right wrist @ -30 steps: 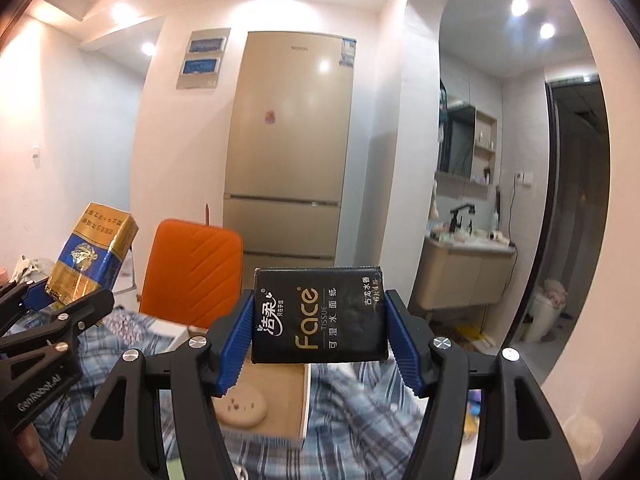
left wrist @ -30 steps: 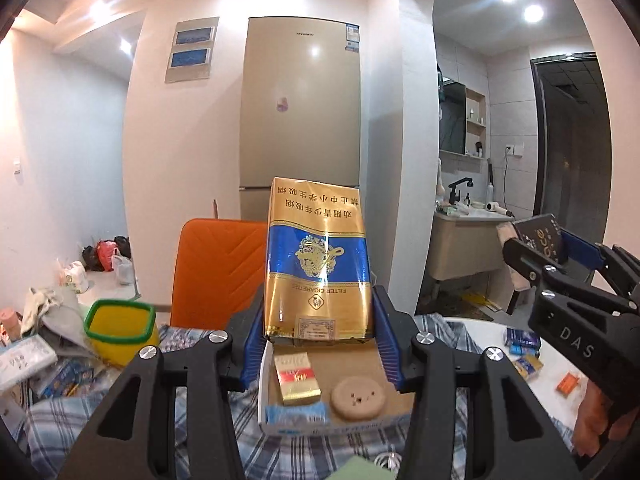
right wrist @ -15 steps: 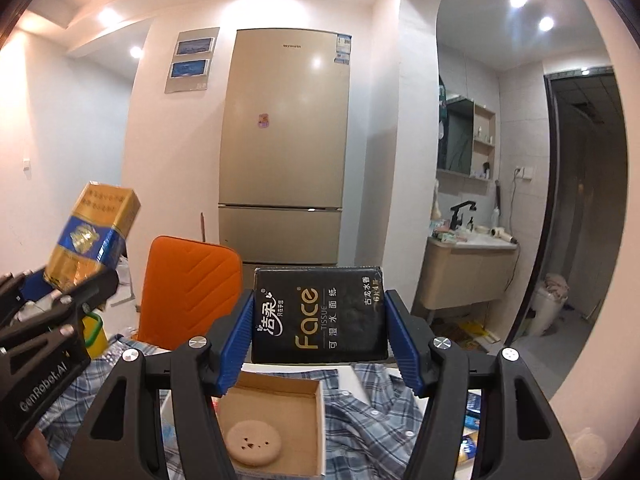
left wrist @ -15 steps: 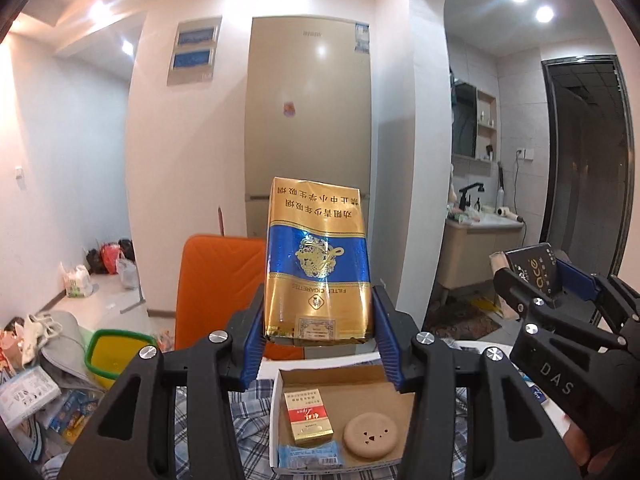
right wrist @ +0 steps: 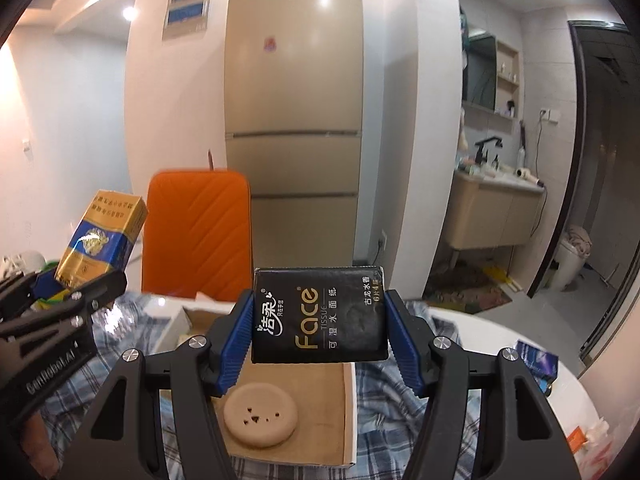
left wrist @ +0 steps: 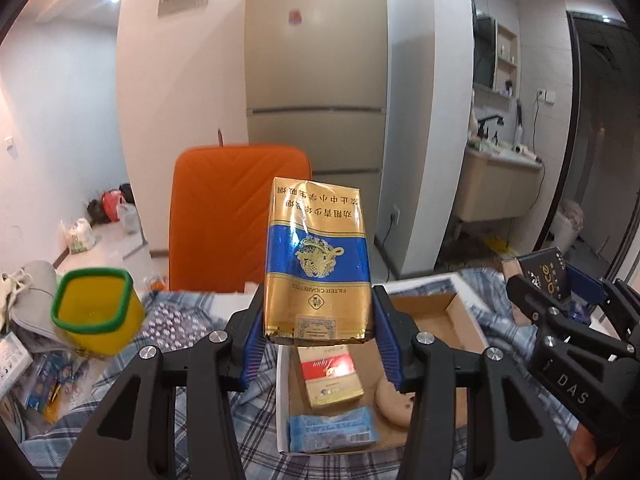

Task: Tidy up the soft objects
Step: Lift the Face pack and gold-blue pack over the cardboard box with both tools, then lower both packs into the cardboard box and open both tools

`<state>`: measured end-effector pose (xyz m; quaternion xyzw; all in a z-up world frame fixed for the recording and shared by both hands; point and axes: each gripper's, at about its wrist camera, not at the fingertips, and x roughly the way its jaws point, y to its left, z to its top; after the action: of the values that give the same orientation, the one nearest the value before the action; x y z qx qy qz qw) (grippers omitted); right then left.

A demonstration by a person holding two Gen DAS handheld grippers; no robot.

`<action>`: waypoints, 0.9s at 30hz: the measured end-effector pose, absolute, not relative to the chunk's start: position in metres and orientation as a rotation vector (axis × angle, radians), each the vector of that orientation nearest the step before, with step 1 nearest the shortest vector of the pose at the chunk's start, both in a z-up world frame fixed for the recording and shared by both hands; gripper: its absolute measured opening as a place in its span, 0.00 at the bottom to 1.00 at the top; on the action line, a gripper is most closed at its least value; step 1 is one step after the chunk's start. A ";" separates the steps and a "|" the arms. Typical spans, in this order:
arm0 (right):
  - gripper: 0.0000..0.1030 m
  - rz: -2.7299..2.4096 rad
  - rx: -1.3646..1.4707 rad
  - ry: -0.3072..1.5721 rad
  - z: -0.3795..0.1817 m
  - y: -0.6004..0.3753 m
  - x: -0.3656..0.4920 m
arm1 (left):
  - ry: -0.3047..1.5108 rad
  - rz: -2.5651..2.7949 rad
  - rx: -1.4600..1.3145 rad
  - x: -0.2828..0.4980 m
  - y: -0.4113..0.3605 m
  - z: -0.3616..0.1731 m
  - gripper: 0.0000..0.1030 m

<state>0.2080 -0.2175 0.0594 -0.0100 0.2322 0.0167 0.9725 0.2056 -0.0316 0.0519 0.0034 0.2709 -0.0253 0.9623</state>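
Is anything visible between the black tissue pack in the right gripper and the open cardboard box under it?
Nothing visible. The right gripper holds the black tissue pack above the cardboard box; the box floor beneath is bare except a round tan disc on its left side.

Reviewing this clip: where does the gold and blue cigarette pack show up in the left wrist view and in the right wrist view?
Left wrist view: the gold and blue cigarette pack stands centre frame, clamped between the left gripper fingers, above the cardboard box.
Right wrist view: the same pack sits at the left edge, tilted, held by the left gripper.
Shared landmark: the orange chair back behind the table.
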 end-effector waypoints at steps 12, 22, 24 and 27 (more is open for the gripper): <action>0.63 0.058 -0.036 0.637 0.003 -0.209 0.247 | 0.705 -0.109 0.001 0.235 -0.032 0.021 0.48; 0.63 0.094 -0.062 0.723 -0.028 -0.196 0.256 | 0.745 -0.109 0.010 0.241 -0.033 0.008 0.48; 0.63 0.099 -0.069 0.728 -0.032 -0.194 0.256 | 0.744 -0.110 0.011 0.242 -0.033 0.008 0.50; 0.63 0.099 -0.070 0.726 -0.033 -0.193 0.256 | 0.731 -0.111 0.018 0.241 -0.034 0.009 0.52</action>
<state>0.2557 -0.1935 -0.0328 -0.0342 0.3548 0.0486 0.9331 0.2407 -0.0339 0.0086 0.0086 0.3571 -0.0542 0.9325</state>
